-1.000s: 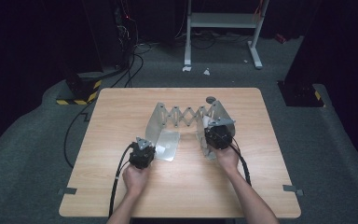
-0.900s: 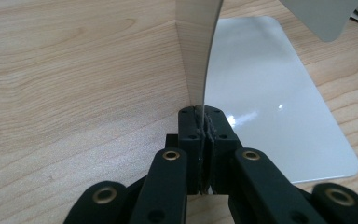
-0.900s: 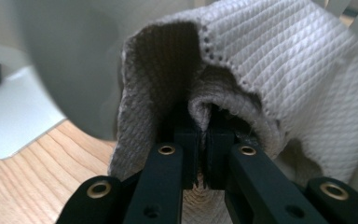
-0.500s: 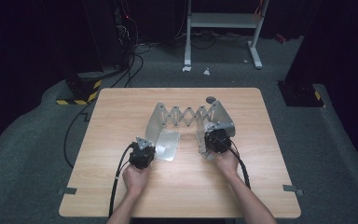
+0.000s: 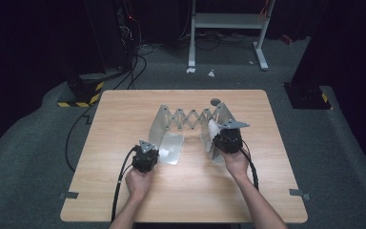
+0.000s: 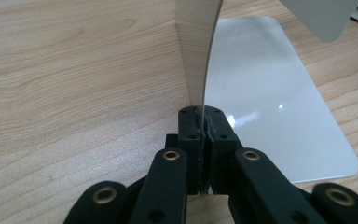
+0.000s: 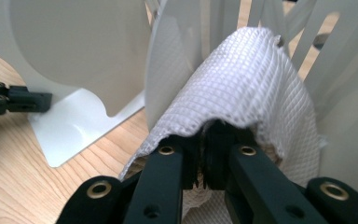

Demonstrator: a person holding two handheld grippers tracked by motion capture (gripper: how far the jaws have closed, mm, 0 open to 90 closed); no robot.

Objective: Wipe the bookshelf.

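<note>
Left gripper [image 6: 200,122]: jaws clamped on the left plate [image 6: 196,51] of the rack [image 5: 190,119], mid-desk [image 5: 124,109]. Right gripper [image 7: 209,140]: jaws pinching a white cloth [image 7: 242,79] against the rack's right end.

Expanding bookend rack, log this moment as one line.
left gripper: shut on left end plate | right gripper: shut on white mesh cloth | wiping right plate

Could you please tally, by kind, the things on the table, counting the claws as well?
Expanding metal bookend rack: 1
White mesh cloth: 1
Small dark round thing at the far edge: 1
Claws, left claw and right claw: 2
Total: 5
</note>
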